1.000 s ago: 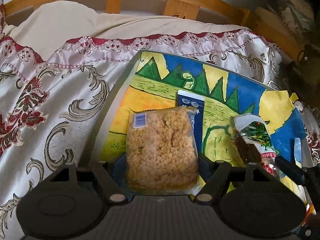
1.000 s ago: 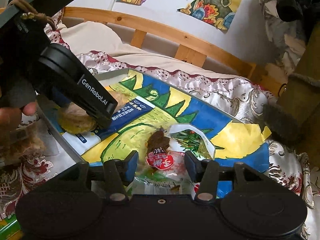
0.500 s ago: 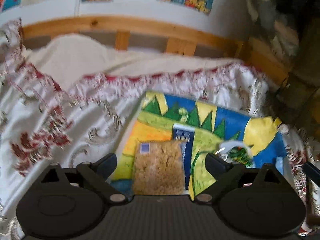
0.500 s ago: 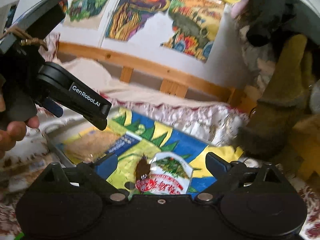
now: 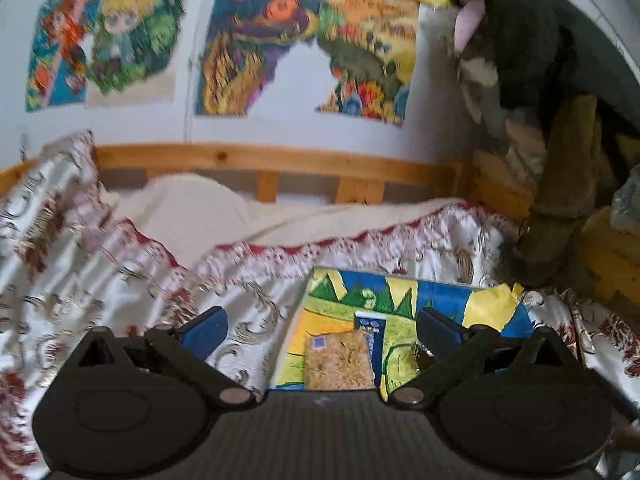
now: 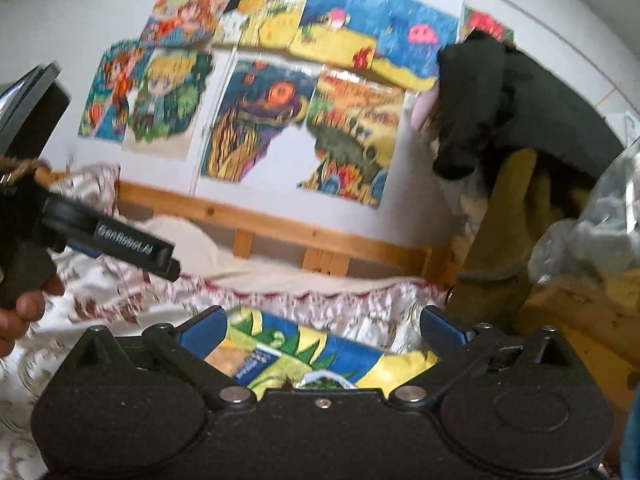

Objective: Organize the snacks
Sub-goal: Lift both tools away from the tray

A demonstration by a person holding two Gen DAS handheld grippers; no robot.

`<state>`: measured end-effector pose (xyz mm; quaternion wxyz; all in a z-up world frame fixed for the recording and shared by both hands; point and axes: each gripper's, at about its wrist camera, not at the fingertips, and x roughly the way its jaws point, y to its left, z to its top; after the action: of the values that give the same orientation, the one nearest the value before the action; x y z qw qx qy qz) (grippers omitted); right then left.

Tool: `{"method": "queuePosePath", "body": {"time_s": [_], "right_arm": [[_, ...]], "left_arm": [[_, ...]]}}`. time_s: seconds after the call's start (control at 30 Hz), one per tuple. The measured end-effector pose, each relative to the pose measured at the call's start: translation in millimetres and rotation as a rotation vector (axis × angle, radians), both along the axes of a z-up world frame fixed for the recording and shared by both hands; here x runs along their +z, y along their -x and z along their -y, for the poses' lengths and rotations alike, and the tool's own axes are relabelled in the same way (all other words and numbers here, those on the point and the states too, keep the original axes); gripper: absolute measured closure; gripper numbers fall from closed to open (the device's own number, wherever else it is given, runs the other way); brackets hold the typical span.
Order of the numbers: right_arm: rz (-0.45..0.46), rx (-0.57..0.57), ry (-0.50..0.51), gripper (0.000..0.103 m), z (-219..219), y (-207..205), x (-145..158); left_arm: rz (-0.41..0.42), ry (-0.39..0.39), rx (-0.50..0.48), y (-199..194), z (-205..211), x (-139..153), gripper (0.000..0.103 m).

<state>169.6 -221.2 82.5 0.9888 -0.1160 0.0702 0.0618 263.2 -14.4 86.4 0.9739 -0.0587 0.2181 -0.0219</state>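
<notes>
Lettering "GenRobot.AI" on left tongs (image 6: 120,246) | blue packet (image 5: 374,326) print unreadable

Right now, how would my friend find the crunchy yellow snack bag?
Find the bright painted board lying on the flowery bedspread. Near its front edge lies the clear snack bag of golden crumbly bits. Its blue barcode label sets it apart from the dark blue packet tucked beside it.

A bed with a wooden rail (image 5: 256,158) carries a cream-and-red patterned bedspread (image 5: 120,272). On it at 5 o'clock lies a painted board (image 5: 400,292); a cream pillow (image 5: 188,204) sits at 11 o'clock.
</notes>
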Motion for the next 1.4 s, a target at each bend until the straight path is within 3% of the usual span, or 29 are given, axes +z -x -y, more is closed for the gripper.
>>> {"method": "queuePosePath", "body": {"time_s": [0.27, 0.6, 1.03, 1.4], "right_arm": [[0.046, 0.0, -0.053, 0.001, 8, 63, 26], [0.04, -0.017, -0.072, 0.001, 14, 125, 27], [-0.061, -0.069, -0.1, 0.001, 27, 168, -6], [-0.172, -0.094, -0.127, 0.001, 29, 183, -40]], "left_arm": [[0.112, -0.015, 0.078, 79, -14, 9, 0.0], [0.128, -0.009, 0.056, 147, -14, 8, 0.0], [0.101, -0.055, 0.002, 193, 3, -18, 0.0], [-0.001, -0.078, 0.011, 211, 2, -54, 0.0]]}}
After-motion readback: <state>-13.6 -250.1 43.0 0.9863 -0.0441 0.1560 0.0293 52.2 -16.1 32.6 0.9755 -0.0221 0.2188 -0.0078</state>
